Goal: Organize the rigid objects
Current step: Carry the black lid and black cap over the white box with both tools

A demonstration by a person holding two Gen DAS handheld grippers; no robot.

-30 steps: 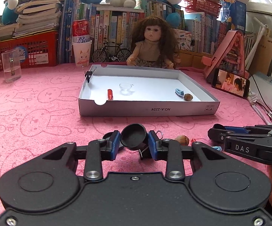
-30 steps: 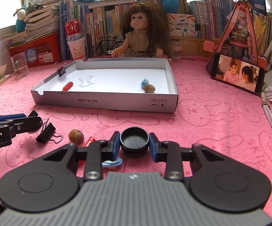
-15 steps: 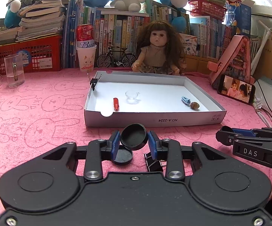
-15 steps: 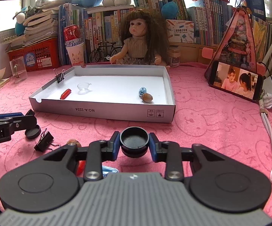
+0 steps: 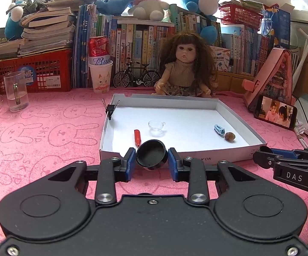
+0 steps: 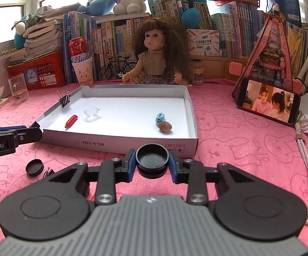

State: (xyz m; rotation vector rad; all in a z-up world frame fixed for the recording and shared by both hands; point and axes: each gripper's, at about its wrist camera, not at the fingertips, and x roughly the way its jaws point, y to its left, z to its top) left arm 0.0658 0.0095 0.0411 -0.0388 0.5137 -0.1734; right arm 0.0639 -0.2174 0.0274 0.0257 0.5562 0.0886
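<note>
Left tongs point(image 5: 152, 161), cap point(image 5: 151, 156) nearer tray point(image 5: 196, 157)

Three black caps point(image 6: 34, 167), perhaps two clips point(image 6: 64, 100).

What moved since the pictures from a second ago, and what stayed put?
Both grippers rose off the pink cloth and came closer to the white tray. The left gripper carried its black cap up to the tray's front wall, and the right gripper brought its black cup along. Both stayed clamped. The red piece, clear cup, blue clip and nut inside the tray stayed put.
</note>
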